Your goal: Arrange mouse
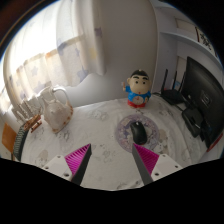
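The two fingers (111, 160) stand spread apart with nothing between them, their magenta pads (77, 158) facing each other over the bare patterned cover of the desk (100, 125). Just ahead of the right finger, a little beyond its tip, lies the black computer mouse (138, 130), resting on the desk on its own and clear of both fingers. Beyond the mouse, toward the back of the desk, a cartoon boy figure (137, 88) in a blue top stands upright. To the right of it sits a dark monitor (200, 95) on its stand. Off to the left, well apart from the mouse, stands a clear glass jug (55, 108) with a handle. A pale curtain (60, 50) hangs behind the desk. No writing or brand mark can be read on any of these.
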### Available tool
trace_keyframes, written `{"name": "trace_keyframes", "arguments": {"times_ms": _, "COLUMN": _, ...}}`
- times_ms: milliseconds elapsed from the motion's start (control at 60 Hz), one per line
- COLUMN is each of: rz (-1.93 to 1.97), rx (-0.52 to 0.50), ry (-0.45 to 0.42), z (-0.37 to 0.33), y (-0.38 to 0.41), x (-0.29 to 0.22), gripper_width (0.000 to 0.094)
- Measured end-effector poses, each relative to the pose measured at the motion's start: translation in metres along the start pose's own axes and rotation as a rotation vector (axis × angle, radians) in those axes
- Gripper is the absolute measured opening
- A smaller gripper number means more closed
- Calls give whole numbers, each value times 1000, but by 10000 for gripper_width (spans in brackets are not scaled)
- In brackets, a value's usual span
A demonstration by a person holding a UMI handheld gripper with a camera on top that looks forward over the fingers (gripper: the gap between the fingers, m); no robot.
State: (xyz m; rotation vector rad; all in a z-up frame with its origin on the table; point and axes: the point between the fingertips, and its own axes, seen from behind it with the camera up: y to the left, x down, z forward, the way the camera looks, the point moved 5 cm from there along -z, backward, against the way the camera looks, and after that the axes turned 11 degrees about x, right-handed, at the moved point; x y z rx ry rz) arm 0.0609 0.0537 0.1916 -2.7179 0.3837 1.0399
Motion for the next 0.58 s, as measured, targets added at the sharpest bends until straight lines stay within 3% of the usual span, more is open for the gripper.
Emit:
{"name": "trace_keyframes", "arguments": {"times_ms": 117, "rz": -14, "rx": -40, "ry": 46, "z": -59, "y": 37, "x": 32, "gripper_width": 849}}
{"name": "trace_keyframes", "arguments": {"times_ms": 283, "rz": -88, "rx": -59, "ry": 12, "z": -117, "y": 58, "x": 53, "gripper_width": 852}}
{"name": "trace_keyframes", "arguments": {"times_ms": 583, "rz": -115, "rx": -63, "ry": 26, "z": -132, "y": 64, "x": 72, "gripper_width": 848}}
